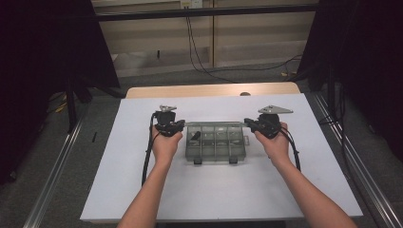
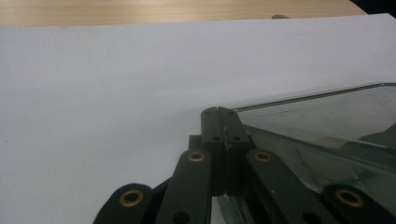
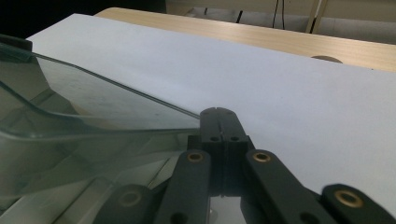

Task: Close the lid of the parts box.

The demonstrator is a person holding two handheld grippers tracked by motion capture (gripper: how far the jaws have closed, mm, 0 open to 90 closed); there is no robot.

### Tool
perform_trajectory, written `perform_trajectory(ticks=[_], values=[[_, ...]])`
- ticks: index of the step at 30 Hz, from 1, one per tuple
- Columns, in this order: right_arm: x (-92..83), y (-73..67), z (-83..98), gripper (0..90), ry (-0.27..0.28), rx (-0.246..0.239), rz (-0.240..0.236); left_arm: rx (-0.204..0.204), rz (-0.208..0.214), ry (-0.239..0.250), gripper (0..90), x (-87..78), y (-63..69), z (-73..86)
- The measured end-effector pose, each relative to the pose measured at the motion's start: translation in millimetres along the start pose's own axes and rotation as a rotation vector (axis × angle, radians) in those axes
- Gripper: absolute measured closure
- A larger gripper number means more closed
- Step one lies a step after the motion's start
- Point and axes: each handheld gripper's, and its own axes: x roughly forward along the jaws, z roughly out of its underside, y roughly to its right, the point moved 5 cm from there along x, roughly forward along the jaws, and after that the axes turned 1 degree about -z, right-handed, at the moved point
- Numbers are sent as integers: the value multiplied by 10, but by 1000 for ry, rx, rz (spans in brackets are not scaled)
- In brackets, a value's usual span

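Box: a clear compartment box point(image 1: 215, 141) lies near the middle of the white sheet point(image 1: 142, 190) that covers the table, a little toward the far edge, its two latches facing the person.
Contents: small dark parts lie in the left compartments; the rest is too dim to tell.
Left gripper point(image 1: 167, 127): at the box's left far corner, jaws pressed flat together with nothing between them. In the left gripper view the tips point(image 2: 219, 112) sit just beside the lid's edge point(image 2: 308, 100); whether they touch it cannot be told.
Right gripper point(image 1: 260, 124): at the box's right far corner, jaws likewise closed and empty. In the right gripper view the tips point(image 3: 218, 113) meet the lid's corner point(image 3: 116, 109).
Step, as judged: both closed tips seem placed to steady or lift the lid from its two ends.
Risk: closed tips have no hold on the lid, so a push from one side alone could slide or turn the box on the smooth sheet.
Risk: if the latches are fastened, prying could tip the whole box and scatter the parts.
Risk: uneven lifting could twist the thin lid.
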Motion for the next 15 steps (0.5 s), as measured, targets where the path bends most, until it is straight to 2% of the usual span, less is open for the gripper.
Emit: perform_trajectory(ticks=[11,15], values=[[-11,-11,27,900,1,9,-3,-11,15,4,900,-7,-4,32],[-18,-13,44,900,-2,11,-6,-2,17,-2,900,-12,-5,43]])
